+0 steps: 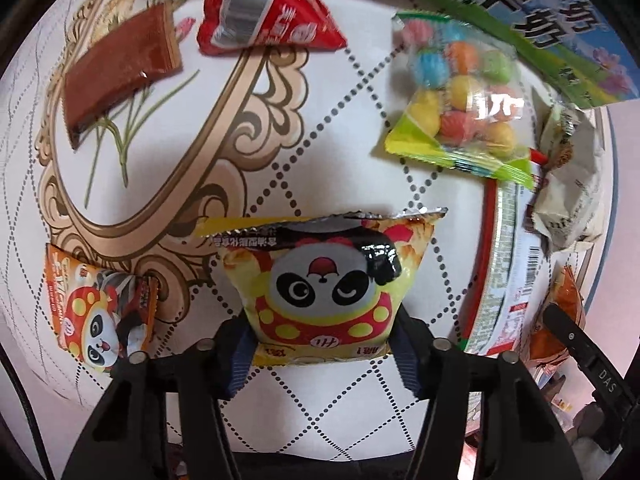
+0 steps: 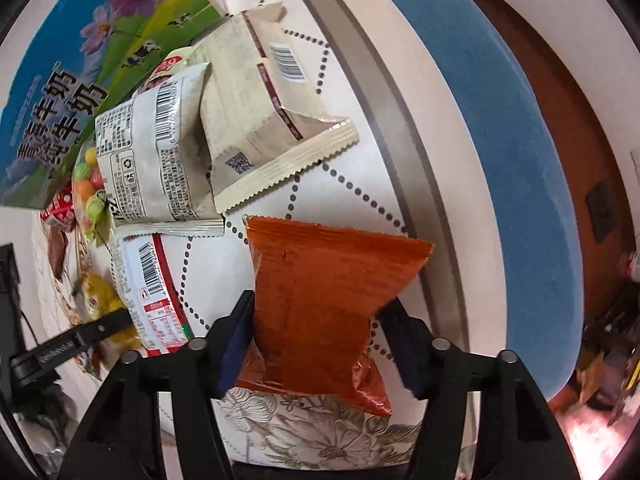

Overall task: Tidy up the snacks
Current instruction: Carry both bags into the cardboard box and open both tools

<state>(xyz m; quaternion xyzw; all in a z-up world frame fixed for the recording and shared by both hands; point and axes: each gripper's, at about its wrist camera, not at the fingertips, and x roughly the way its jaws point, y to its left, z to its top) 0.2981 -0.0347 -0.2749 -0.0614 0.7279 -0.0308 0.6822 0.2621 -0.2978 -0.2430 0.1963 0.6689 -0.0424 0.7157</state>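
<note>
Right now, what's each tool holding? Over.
Left tool shut on yellow panda bag. Right tool shut on orange bag. Other snacks lie close by, none between the jaws.

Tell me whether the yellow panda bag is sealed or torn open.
Sealed: the yellow panda bag shows an intact crimped top edge and looks puffed.

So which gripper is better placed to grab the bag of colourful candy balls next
Left. The candy bag lies just ahead of the left gripper, though it holds the yellow panda bag. From the right gripper, milk carton and packets crowd it.
</note>
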